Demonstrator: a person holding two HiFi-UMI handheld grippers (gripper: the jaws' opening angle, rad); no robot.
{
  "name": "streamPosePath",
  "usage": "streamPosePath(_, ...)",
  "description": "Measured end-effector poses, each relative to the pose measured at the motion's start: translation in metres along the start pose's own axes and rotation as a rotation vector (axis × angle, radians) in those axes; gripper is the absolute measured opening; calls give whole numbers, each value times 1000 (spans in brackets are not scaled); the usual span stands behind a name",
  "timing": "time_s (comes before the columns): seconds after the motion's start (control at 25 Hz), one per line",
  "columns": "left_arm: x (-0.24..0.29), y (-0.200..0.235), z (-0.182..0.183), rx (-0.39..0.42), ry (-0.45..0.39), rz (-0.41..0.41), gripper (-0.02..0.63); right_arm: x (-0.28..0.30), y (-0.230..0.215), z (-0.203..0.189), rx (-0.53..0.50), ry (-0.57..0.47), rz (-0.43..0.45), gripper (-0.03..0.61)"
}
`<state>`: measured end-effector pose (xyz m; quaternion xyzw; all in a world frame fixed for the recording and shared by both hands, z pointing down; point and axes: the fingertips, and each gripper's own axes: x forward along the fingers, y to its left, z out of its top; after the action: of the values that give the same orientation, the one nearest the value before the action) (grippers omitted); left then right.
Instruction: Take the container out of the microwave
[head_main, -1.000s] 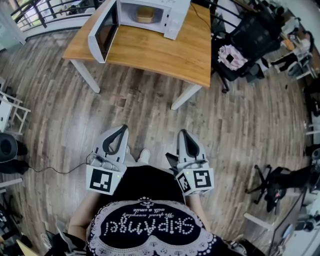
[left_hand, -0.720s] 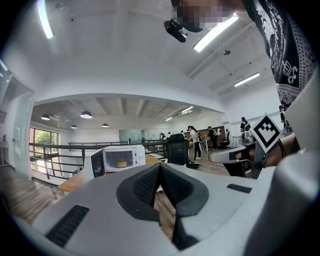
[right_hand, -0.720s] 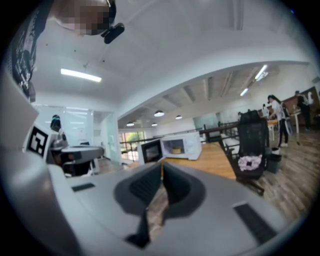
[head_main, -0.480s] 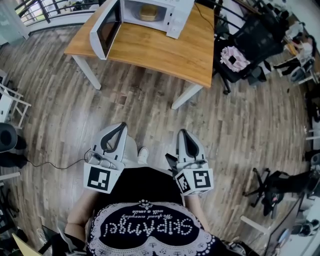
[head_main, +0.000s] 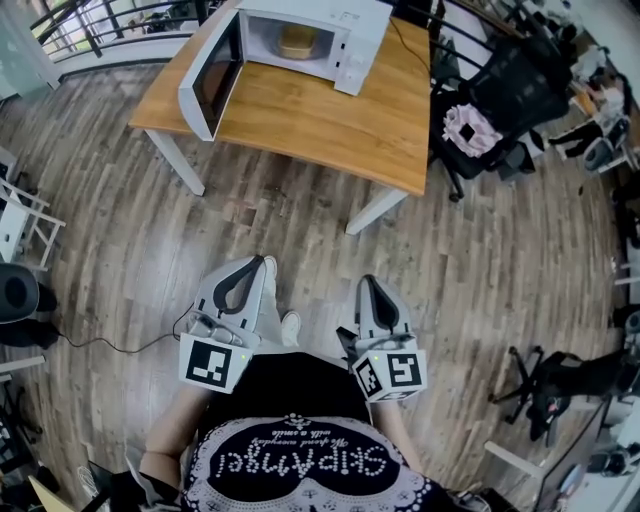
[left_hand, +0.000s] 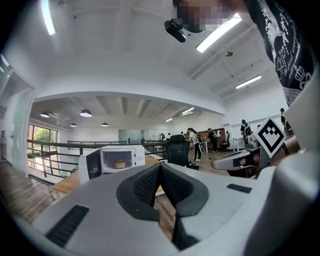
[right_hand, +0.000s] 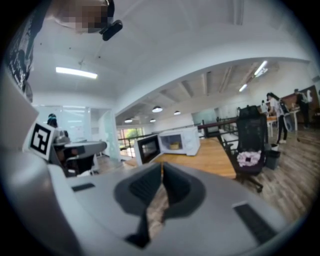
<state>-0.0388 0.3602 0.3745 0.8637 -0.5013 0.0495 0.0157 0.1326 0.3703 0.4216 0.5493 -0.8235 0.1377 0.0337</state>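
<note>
Bench (head_main: 300, 110): wood top, smooth, satin sheen. Microwave (head_main: 350, 40): white glossy casing; door (head_main: 205, 75) carries a dark glossy pane. Floor (head_main: 480, 250): grey-brown wood-look planks, grained, low sheen. Left tool (head_main: 255, 265) and right tool (head_main: 368, 282): matt light-grey plastic shells; pads (left_hand: 147, 185) dark, ribbed, rubber-like. Container (head_main: 293, 40): tan, finish too small to judge.

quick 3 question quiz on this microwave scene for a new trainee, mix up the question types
1. True or false: the door of the microwave on the wooden table stands open.
2. Where is the container? A inside the microwave; B on the floor; C between a gripper's jaws.
3. Fill in: the jaws of the left gripper and the right gripper are ___, with nothing between them.
Key: 1 true; 2 A; 3 shut.
</note>
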Motion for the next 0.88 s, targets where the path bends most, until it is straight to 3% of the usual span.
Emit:
streamPosePath(0.44, 54, 43, -3, -36, 28, 1, 25, 57, -15, 11, -1, 36, -19, 34)
streamPosePath(0.88, 122, 119, 20, -28, -30, 8, 25, 152, -16, 53, -23, -34, -41, 34)
